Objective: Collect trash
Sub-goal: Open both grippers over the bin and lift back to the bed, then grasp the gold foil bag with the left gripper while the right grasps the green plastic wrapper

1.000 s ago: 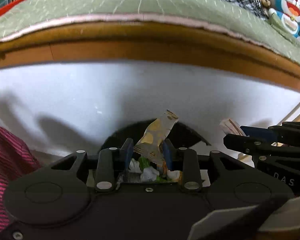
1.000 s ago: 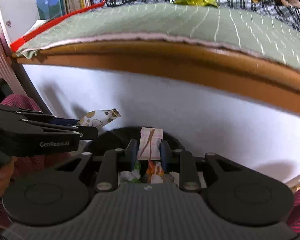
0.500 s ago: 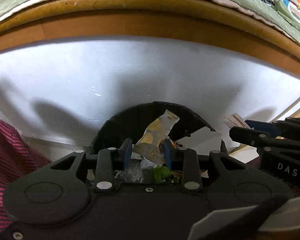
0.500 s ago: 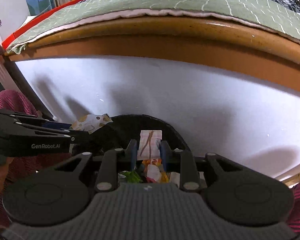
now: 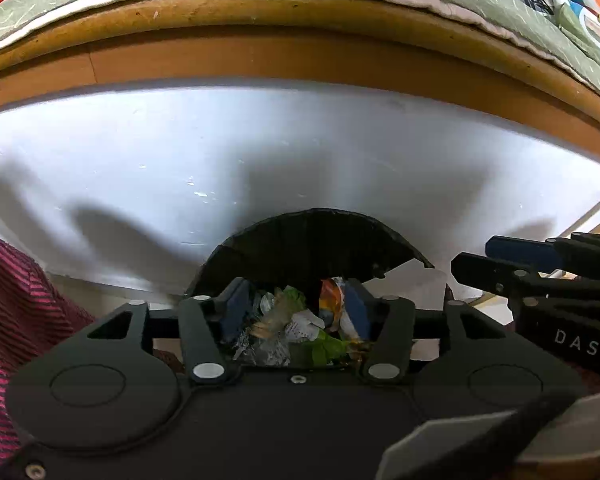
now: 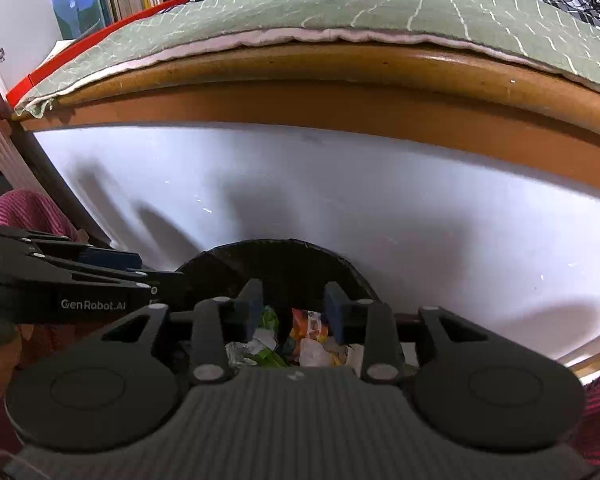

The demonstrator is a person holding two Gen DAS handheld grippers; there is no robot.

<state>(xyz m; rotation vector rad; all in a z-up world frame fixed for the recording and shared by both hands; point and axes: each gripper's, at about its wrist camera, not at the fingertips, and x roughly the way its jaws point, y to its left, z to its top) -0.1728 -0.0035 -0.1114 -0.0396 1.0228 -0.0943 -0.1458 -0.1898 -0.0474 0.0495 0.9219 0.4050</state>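
- The trash lies heaped in the one black bin against the white panel; single wrappers blur together, too mixed to count, and both gripper bodies cut off the bin's near half.
- Two grippers hang over the bin.
- Left gripper: fingers spread, holding nothing.
- Right gripper: fingers likewise parted and empty.

grippers: 2 (left gripper, right gripper) | bin: 1, below jaws | trash pieces inside: several, uncountable | plush toy: 1, far beyond jaws
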